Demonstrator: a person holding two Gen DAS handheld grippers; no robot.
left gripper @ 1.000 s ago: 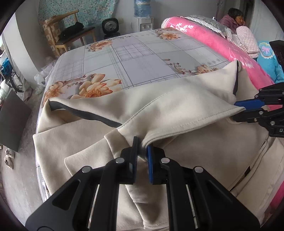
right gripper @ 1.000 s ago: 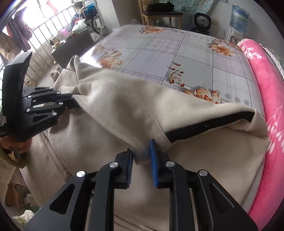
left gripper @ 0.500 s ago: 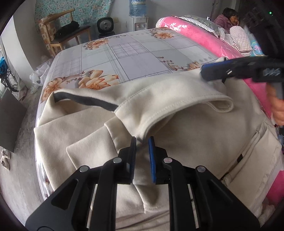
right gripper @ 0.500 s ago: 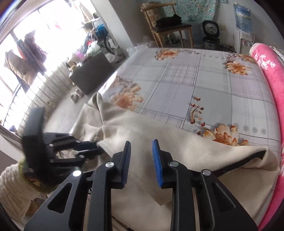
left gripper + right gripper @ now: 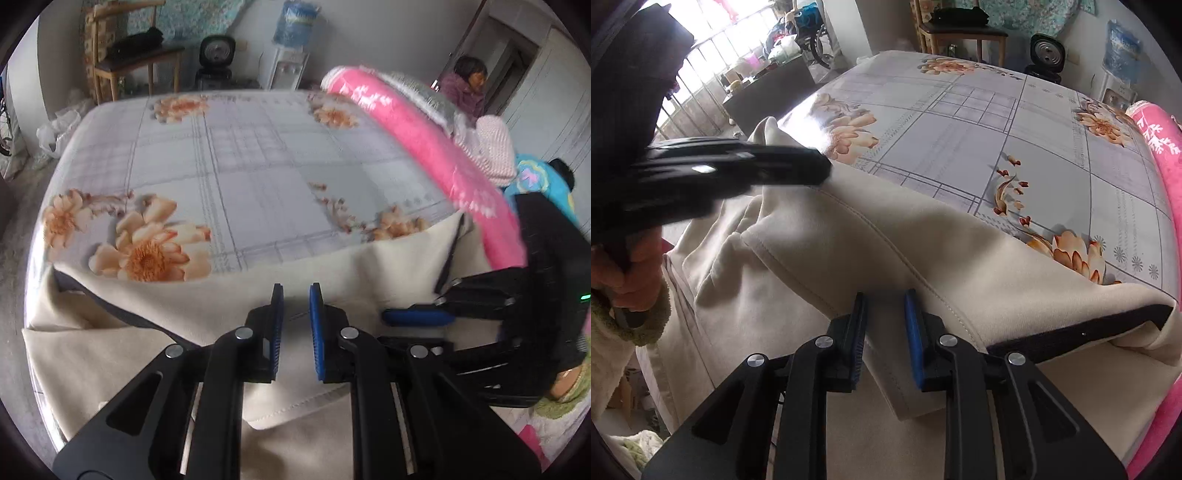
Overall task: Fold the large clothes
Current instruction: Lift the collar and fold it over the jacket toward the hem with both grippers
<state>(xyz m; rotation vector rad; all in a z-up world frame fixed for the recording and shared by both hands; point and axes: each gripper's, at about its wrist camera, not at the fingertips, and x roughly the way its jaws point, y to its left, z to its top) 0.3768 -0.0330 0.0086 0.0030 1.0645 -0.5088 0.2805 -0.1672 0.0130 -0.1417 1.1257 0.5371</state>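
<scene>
One cream garment [image 5: 229, 310], two grippers [image 5: 296, 295] over it

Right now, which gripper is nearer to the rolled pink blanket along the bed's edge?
Right. The right gripper hovers just below the rolled pink blanket, at the cream garment's far corner. The left gripper is further away, over the garment's middle.

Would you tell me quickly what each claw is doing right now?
Left claw: open, holding nothing, over the cream coat.
Right claw: coat's folded edge between the jaws; grip cannot be told.
</scene>
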